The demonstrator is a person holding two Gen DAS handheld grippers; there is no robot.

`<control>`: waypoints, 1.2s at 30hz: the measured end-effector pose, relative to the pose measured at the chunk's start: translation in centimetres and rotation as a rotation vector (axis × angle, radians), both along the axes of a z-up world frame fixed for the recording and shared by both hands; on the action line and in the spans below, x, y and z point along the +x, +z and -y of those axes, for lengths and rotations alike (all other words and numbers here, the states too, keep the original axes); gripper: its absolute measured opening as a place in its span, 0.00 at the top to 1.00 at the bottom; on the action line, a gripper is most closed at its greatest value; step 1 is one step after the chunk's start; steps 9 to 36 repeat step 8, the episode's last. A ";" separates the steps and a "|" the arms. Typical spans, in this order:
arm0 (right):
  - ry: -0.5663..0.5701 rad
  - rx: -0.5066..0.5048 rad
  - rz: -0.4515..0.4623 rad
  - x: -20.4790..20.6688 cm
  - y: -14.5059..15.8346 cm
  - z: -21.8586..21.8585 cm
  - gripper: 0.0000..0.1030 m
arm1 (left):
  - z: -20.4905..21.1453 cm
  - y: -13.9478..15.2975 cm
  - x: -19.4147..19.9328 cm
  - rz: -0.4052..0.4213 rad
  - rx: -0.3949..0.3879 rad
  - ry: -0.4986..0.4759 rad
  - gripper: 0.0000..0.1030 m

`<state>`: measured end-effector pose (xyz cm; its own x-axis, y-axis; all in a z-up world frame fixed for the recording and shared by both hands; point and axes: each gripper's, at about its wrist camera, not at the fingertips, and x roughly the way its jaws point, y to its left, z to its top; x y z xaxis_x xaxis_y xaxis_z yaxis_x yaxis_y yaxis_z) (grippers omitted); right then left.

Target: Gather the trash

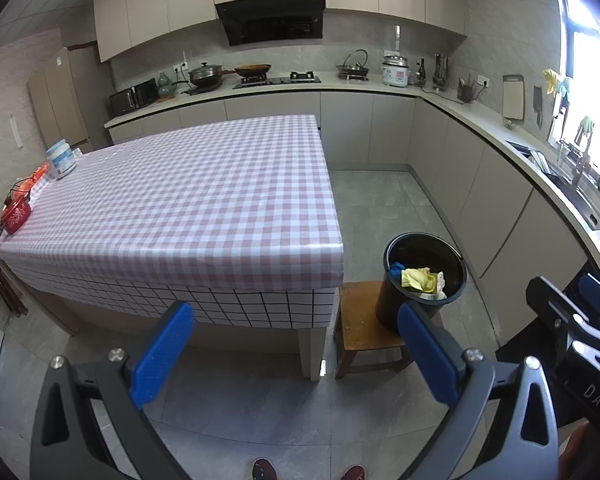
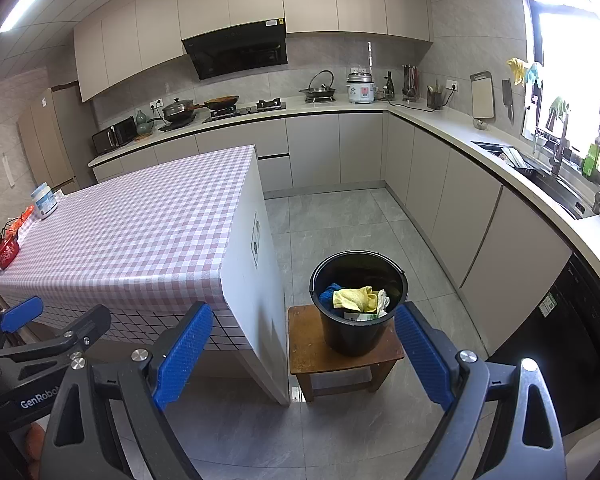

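Observation:
A black bucket [image 1: 424, 276] stands on a small wooden stool [image 1: 360, 332] to the right of the checked table [image 1: 188, 200]. It holds crumpled yellow, blue and white trash [image 1: 420, 278]. The bucket [image 2: 358, 304], the trash [image 2: 356, 298] and the stool [image 2: 340, 352] also show in the right wrist view. My left gripper [image 1: 296, 328] is open and empty, held back from the table's near edge. My right gripper [image 2: 304, 332] is open and empty, in front of the bucket. Each gripper shows at the edge of the other's view.
A white tub [image 1: 62, 164] and red packets [image 1: 16, 212] sit on the table's far left. Kitchen counters [image 2: 500, 152] with a hob, pots, a rice cooker and a sink run along the back and right. Grey tiled floor [image 2: 340, 220] lies between table and cabinets.

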<state>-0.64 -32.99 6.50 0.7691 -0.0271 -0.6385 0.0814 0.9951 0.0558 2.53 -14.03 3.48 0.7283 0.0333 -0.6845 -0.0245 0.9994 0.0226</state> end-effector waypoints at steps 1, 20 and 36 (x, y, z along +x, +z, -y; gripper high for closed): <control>-0.001 0.000 0.000 0.0 0.0 0.0 0.09 | 0.0 0.0 0.0 0.003 -0.004 -0.006 0.00; -0.026 0.002 0.000 0.3 -0.3 0.4 0.09 | 0.5 0.2 0.0 0.028 0.001 -0.026 0.00; -0.026 0.002 0.000 0.3 -0.3 0.4 0.09 | 0.5 0.2 0.0 0.028 0.001 -0.026 0.00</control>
